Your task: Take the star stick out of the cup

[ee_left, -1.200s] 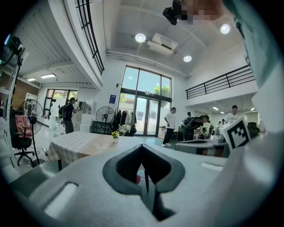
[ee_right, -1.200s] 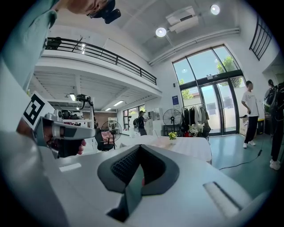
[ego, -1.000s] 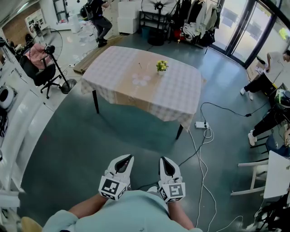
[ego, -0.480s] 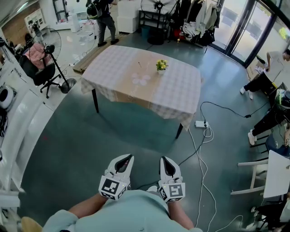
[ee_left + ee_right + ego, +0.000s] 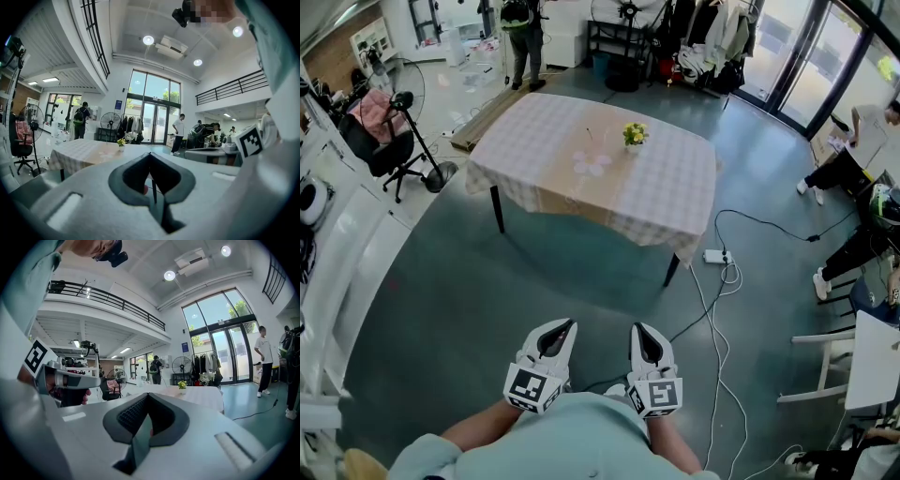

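Since the earlier frames only the person (image 5: 522, 37) beyond the table (image 5: 675, 202) has shifted, a little rightward along its far side and now upright; both grippers are kept where they were. Nearest, well short of the table's near edge, the left gripper (image 5: 563, 329) and the right gripper (image 5: 640, 334) are held side by side over the floor and aimed toward the table. In each gripper view the jaws are seen closed tip to tip, with nothing caught between them. On the floor by the table's near right corner a power strip (image 5: 715, 257) is laid. Farther on, toward the far side of the tabletop, a small pot of yellow flowers (image 5: 635, 137) is set, and just left of it a thin stick (image 5: 589, 135) is seen, its long axis close to upright and its top pointed up. It is too small for its star or its cup to be made out.
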